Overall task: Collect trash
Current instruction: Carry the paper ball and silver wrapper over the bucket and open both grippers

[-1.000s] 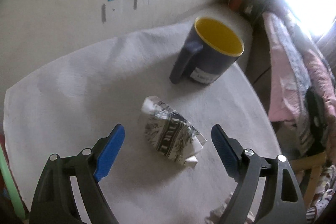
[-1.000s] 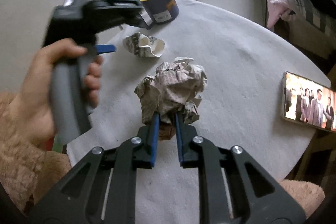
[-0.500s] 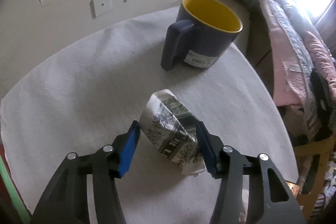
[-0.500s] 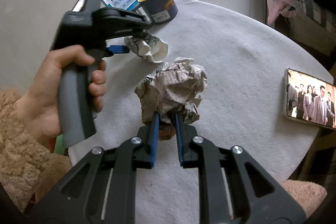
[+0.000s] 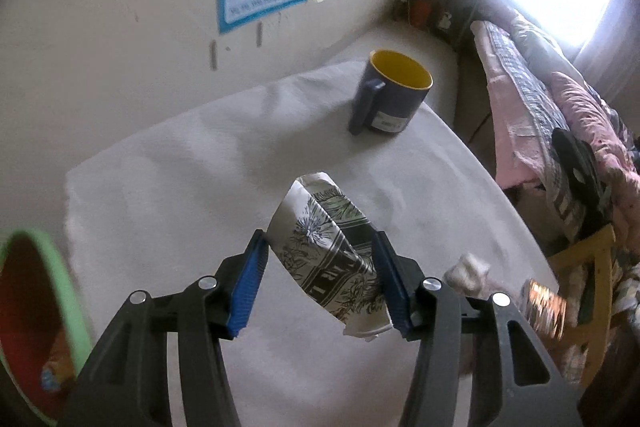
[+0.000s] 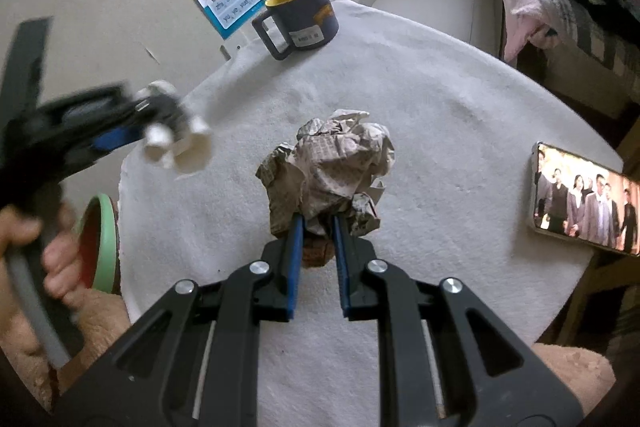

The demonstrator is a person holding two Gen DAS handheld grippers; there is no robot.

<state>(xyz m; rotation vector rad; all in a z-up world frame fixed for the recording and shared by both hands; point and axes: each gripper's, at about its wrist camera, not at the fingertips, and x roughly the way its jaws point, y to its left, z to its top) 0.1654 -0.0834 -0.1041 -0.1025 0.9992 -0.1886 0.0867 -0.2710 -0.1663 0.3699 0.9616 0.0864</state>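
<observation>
Trash came in two pieces: a folded printed wrapper (image 5: pixel 334 251) and a crumpled newspaper ball (image 6: pixel 330 177). A second earlier the wrapper lay flat on the cloth between my left gripper's (image 5: pixel 320 281) wide-spread jaws; since then I had closed them on it and lifted, so it hung pinched between the blue pads, clear of the table, and showed blurred in the right wrist view. That meant one piece was collected and ready to carry off, I judged toward the green-rimmed bin (image 5: pixel 60 271) at the table's left edge, whose inside looked red. My right gripper (image 6: pixel 316 237) had not shifted; its jaws were clamped narrowly on the lower folds of the newspaper ball, which was just above the cloth. The round table wore a white fleecy cover (image 6: pixel 440 131). A navy mug (image 5: pixel 390 95) with a yellow inside stood at the far edge, a lit phone (image 6: pixel 584 199) lay to the right, charts hung on the wall and bedding sat under a bright window.
</observation>
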